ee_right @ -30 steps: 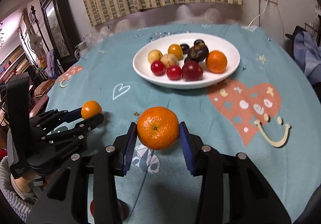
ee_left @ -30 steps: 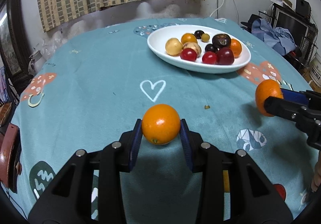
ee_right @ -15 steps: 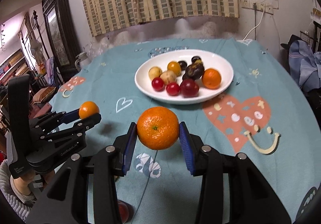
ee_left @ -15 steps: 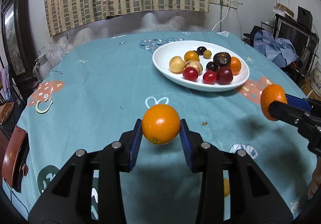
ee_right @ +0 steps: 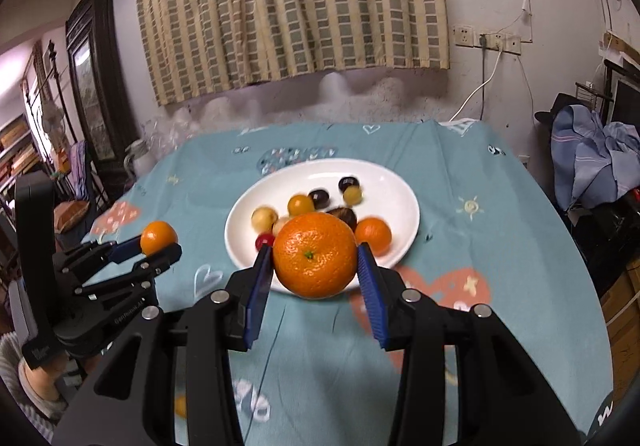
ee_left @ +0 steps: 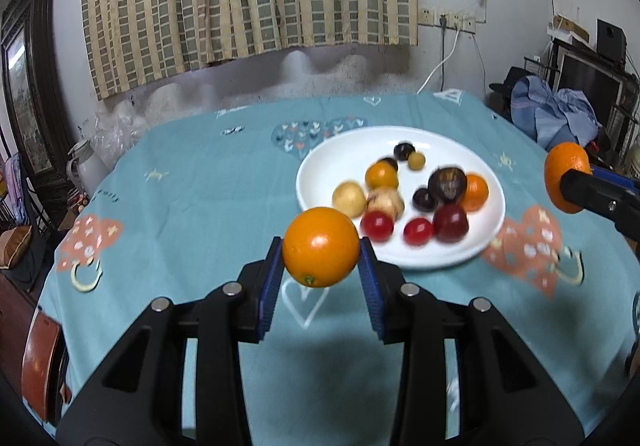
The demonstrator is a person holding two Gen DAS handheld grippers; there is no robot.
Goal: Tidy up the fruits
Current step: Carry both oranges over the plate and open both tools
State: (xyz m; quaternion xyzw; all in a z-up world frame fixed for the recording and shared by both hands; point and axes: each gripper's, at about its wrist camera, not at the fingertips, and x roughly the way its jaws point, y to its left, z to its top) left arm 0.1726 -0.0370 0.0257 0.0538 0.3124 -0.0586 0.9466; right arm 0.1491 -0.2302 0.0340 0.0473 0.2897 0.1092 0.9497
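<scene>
The smooth orange (ee_left: 321, 246) is sitting clamped in the left tool (ee_left: 321, 270) and the bumpy orange (ee_right: 315, 255) in the right tool (ee_right: 315, 274), both in the air before the white plate (ee_left: 472, 162) on the worktop (ee_left: 192, 198). Both are looking firm, round and a little slippery, so holding across the widest middle is seeming safest. The plate's small fruits are appearing blurred, and the bumpy orange is hiding some.

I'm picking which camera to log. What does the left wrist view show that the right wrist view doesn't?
Only the left wrist view shows the smooth orange close up in the left gripper and the dark red plum. Only the right wrist view shows the dimpled mandarin close up in the right gripper. Both show the white oval plate on the teal tablecloth.
</scene>
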